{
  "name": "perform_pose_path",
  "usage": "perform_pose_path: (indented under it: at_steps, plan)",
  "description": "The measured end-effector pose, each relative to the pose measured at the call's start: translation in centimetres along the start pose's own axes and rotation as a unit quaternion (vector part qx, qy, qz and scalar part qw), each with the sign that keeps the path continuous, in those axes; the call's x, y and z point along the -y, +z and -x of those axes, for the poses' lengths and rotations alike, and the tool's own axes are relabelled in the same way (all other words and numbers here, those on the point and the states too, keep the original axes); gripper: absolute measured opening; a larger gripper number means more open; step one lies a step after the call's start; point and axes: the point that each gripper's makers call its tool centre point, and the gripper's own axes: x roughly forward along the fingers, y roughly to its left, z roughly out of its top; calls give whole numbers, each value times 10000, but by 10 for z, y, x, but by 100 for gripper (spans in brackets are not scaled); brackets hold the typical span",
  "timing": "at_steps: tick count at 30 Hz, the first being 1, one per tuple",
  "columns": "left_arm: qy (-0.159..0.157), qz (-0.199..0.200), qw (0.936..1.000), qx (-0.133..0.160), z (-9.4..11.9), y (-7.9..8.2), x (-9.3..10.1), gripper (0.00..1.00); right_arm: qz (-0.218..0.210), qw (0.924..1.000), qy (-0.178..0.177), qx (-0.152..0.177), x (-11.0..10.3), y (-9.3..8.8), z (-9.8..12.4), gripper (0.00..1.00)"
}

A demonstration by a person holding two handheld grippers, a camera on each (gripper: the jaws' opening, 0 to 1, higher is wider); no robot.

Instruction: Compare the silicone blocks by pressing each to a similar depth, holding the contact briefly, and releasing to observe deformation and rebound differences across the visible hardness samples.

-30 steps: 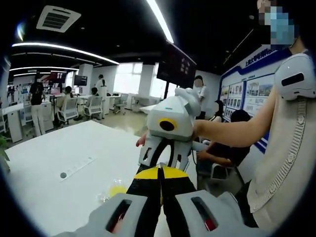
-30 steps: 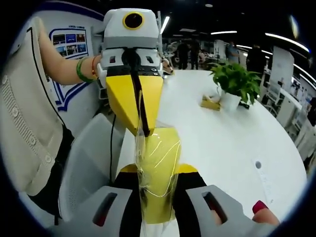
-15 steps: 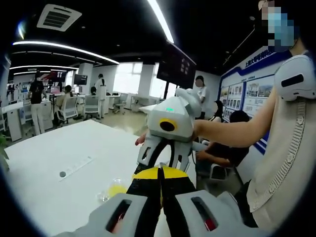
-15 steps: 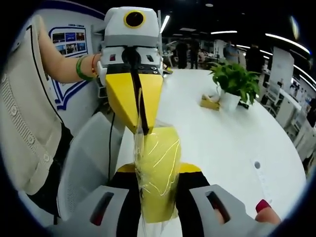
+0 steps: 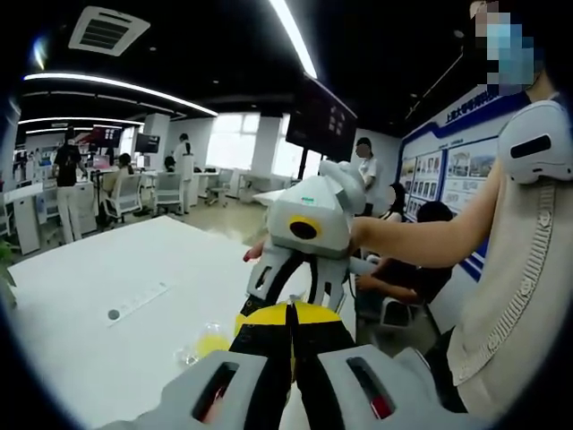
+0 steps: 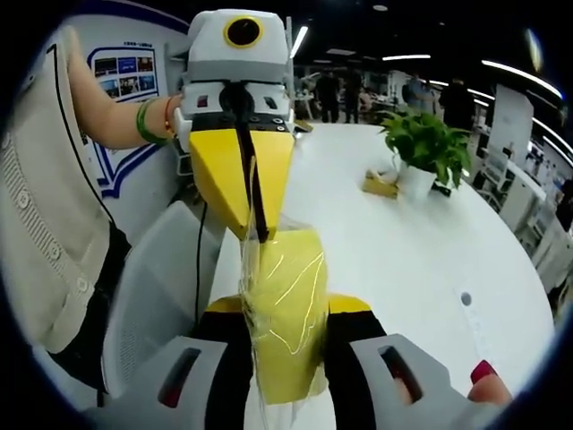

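A yellow silicone block wrapped in clear plastic film sits between the jaws of my right gripper, which is shut on it. My left gripper comes in from above with its yellow jaws shut, pinching the film's upper edge. In the left gripper view my left gripper shows shut yellow tips, and the white right gripper faces it closely, held by a person's hand. A second yellow block in clear wrap lies on the white table.
The long white table carries a potted plant, a small yellow item beside it, and a grey strip. A white chair stands below the grippers. The person stands close on the wall side; other people are far off.
Both grippers keep their hold and barely move. The wrapped block looks slightly fuller between the right jaws.
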Motion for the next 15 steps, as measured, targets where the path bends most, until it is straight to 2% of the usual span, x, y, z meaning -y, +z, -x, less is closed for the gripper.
perform_pose_path:
  at_steps: [15]
  plan:
    - [19, 27, 10000, -22, 0, -2, -2, 0, -33, 10000, 6, -29, 0, -2, -2, 32]
